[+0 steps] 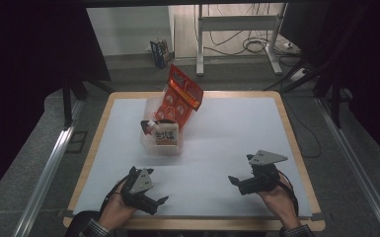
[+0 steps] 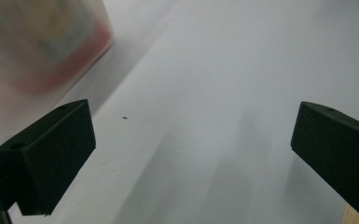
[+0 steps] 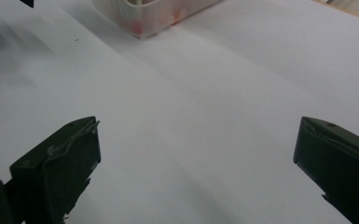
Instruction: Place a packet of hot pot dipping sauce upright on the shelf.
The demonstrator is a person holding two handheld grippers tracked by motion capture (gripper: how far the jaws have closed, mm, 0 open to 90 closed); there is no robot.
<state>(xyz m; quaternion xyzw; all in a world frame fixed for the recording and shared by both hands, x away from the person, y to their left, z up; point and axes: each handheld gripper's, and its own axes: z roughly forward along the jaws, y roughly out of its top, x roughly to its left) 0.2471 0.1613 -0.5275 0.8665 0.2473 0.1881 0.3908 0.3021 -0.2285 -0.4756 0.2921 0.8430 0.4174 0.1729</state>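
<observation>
Left gripper (image 1: 159, 201) lower left and right gripper (image 1: 234, 180) lower right both rest spread apart, grasping nothing, well short of clear bin (image 1: 148, 143) with orange packet (image 1: 180, 96) at centre.

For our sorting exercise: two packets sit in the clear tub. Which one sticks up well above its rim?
The orange-red packet at the far end of the tub. It leans up and out over the rim, while the pale packet at the near end sits low.
</observation>
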